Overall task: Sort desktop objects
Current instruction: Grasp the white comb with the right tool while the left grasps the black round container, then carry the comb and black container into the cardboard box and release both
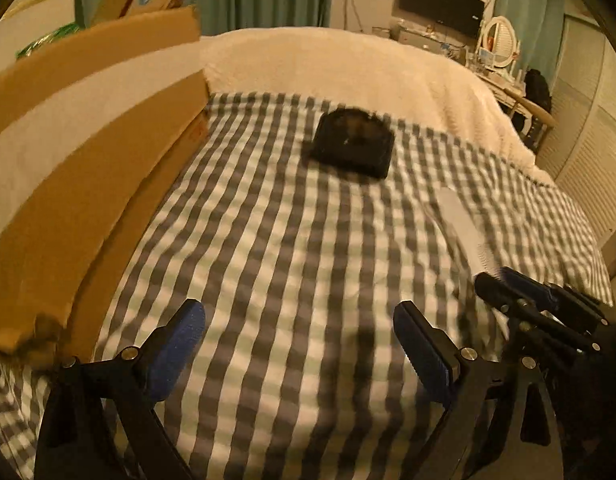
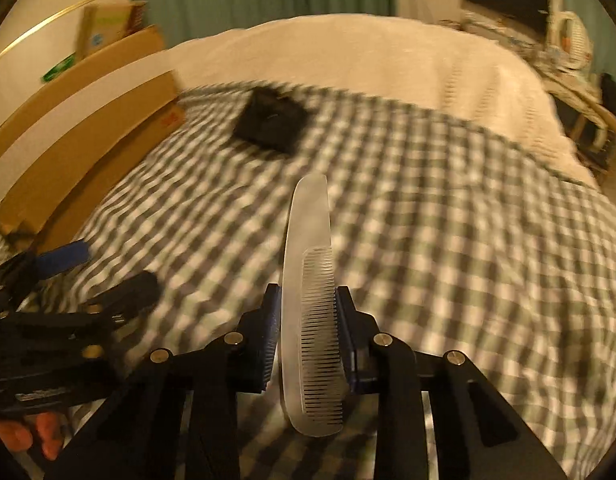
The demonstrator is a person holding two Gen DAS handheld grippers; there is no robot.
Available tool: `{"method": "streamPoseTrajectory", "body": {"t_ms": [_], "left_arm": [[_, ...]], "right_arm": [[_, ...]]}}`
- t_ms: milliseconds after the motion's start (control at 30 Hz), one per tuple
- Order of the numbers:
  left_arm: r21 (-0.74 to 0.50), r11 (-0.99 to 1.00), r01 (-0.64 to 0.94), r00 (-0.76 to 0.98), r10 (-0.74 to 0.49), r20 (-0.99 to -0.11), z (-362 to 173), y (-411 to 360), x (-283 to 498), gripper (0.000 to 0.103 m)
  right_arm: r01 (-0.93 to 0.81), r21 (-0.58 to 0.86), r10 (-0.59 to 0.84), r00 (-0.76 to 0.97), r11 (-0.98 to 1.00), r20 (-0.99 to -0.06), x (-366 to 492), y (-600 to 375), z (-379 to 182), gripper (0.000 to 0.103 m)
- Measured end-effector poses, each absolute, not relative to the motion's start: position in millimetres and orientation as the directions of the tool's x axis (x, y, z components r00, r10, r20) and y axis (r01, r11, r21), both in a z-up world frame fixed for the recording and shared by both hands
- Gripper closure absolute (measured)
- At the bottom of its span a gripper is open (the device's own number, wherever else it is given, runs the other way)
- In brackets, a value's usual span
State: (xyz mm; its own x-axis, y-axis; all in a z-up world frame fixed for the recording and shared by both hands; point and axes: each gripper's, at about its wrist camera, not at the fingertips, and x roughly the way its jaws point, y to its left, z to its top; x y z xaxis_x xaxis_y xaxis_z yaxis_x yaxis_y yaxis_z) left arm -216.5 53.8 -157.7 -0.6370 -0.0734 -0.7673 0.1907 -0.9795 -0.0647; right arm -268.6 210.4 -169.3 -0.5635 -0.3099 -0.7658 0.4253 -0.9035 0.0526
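My right gripper [image 2: 308, 312] is shut on a clear plastic comb [image 2: 310, 264], held above the checked cloth with its handle pointing forward. The comb [image 1: 462, 226] and right gripper [image 1: 508, 284] also show at the right of the left wrist view. My left gripper [image 1: 298, 332] is open and empty above the cloth, and it appears at the left of the right wrist view [image 2: 88, 276]. A black square tray [image 1: 352, 142] sits on the cloth ahead, also seen in the right wrist view [image 2: 274, 120]. Its contents are too dark to tell.
A cardboard box [image 1: 88, 168] with open flaps stands along the left edge of the checked cloth [image 1: 288, 260]. A cream blanket [image 1: 348, 64] covers the bed beyond. A desk with a mirror [image 1: 500, 46] and a monitor is at the far right.
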Motion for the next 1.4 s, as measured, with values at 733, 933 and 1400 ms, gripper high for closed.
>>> {"method": "streamPoseTrajectory", "body": {"t_ms": [733,933,1400], "left_arm": [[-0.064,-0.989,0.132,-0.668,-0.041,-0.743,-179,63,-351,0.005],[-0.025,-0.995,0.092,-0.663,-0.043,-0.747,-183,68,-378,0.005],[-0.095,-0.995,0.028,-0.667,0.053,-0.744,-128,54,-302,0.026]], "right_arm": [[0.166,0.186,-0.249,-0.693,-0.968,-0.676,-324,247,-167,0.077],[0.182,0.177,-0.254,-0.686,-0.967,-0.682,-328,238,-172,0.077],[0.208,0.227,-0.306,-0.704,-0.952,-0.641,-314,235,-142,0.077]]}}
